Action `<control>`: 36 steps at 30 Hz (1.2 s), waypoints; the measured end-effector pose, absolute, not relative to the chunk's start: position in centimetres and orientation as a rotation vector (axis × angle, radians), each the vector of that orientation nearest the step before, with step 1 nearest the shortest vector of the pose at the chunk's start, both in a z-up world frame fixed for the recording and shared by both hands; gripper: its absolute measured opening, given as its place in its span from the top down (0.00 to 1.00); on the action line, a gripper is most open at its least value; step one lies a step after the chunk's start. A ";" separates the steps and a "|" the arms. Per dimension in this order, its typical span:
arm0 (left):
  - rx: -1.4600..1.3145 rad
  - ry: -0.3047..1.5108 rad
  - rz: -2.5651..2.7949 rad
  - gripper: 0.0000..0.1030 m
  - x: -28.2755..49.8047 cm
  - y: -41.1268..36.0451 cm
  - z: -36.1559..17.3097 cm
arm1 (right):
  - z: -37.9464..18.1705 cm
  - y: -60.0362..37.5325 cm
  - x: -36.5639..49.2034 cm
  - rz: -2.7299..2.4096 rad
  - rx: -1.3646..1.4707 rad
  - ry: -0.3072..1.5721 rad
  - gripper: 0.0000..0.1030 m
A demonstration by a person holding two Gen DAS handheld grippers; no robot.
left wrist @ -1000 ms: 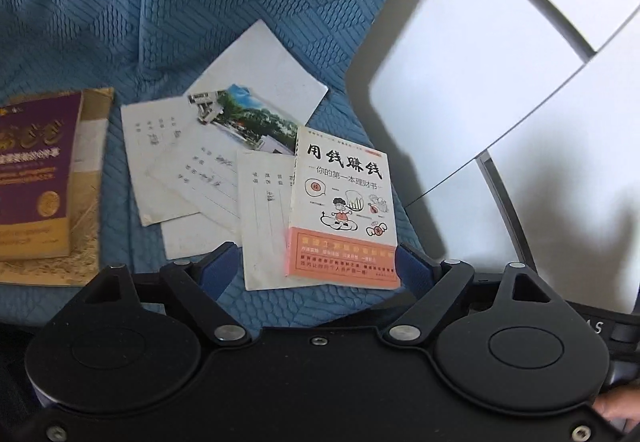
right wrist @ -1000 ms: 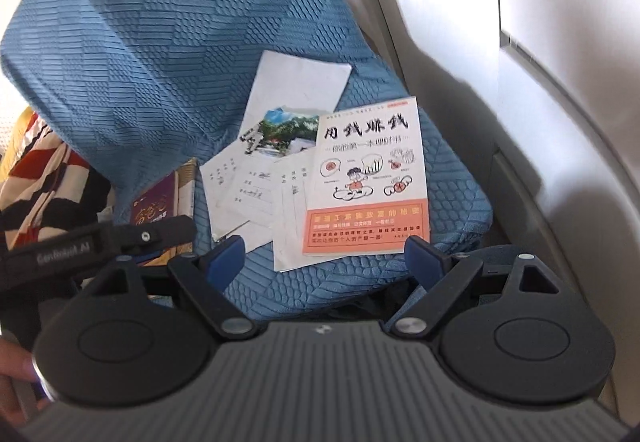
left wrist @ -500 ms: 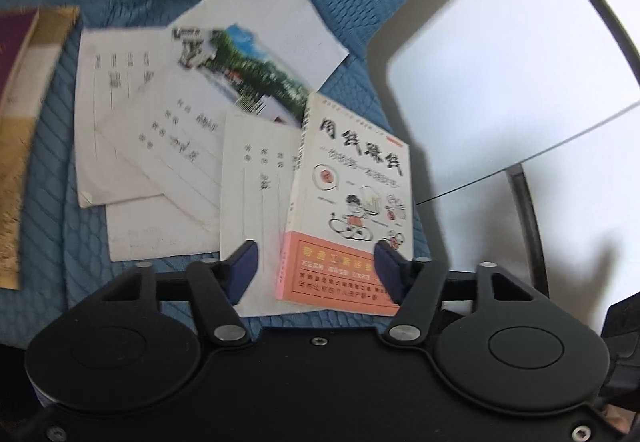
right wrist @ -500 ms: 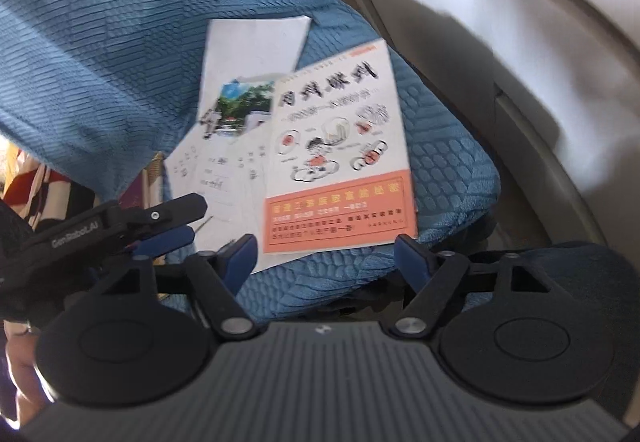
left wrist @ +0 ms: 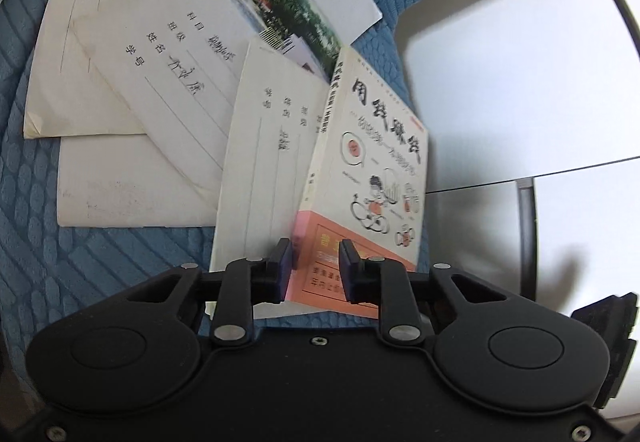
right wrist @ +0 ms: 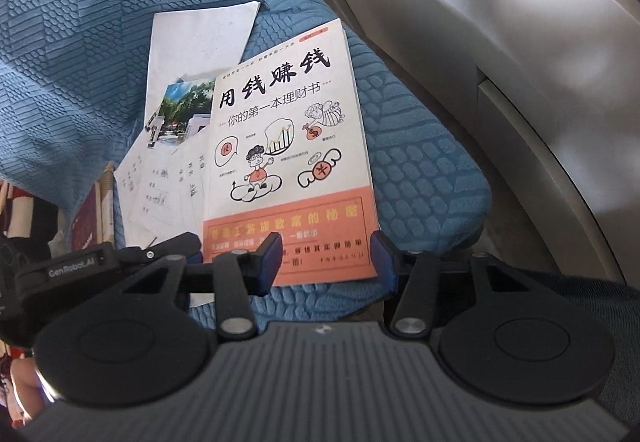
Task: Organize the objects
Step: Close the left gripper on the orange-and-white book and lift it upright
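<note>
A white paperback with an orange band (left wrist: 376, 161) lies on a blue quilted cushion (left wrist: 60, 242), its left side resting on loose papers. My left gripper (left wrist: 316, 264) is at the book's near left corner. Its jaws are closing with that corner between them, and I see no firm press from the pads. In the right wrist view the same book (right wrist: 288, 145) fills the middle. My right gripper (right wrist: 326, 258) hovers at its near edge, jaws closing, and the orange band shows in the gap. Nothing is held there.
Several handwritten sheets (left wrist: 160, 81) and a landscape photo (left wrist: 288, 13) overlap to the left of the book. A purple book (right wrist: 86, 226) lies further left. A pale curved wall panel (right wrist: 520, 81) closes off the right side just past the cushion's edge (right wrist: 460, 201).
Both grippers have dropped toward the orange-banded book, which now looks much larger. Both pairs of jaws have narrowed, the left far more. The left view has rolled, so the book looks tilted.
</note>
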State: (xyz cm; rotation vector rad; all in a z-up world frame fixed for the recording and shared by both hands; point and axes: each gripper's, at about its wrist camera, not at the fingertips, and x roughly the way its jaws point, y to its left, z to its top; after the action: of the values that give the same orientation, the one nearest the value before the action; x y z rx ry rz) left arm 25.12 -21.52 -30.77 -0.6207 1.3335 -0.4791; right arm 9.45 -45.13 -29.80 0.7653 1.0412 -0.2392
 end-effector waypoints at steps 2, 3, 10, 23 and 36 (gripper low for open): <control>-0.598 1.330 -0.482 0.78 25.1 -21.8 -30.8 | -29.8 -45.1 9.8 -0.241 0.735 1.040 0.50; -0.592 1.329 -0.481 0.78 25.1 -21.9 -30.8 | -29.8 -45.2 9.9 -0.242 0.730 1.037 0.50; -0.674 1.319 -0.488 0.76 24.8 -21.2 -31.5 | -31.2 -46.0 10.2 -0.233 0.771 1.065 0.48; -0.555 1.419 -0.500 0.75 22.6 -22.2 -30.3 | -30.1 -45.3 8.7 -0.204 0.738 1.103 0.48; -0.719 1.520 -0.473 0.68 20.2 -20.7 -32.2 | -31.2 -45.0 4.0 -0.223 0.825 1.088 0.49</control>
State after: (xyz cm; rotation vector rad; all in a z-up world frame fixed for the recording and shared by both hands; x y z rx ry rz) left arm 20.22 -20.74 -32.19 -0.7189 1.5200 -0.4735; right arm 4.00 -45.03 -31.17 0.8253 1.0878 -0.2232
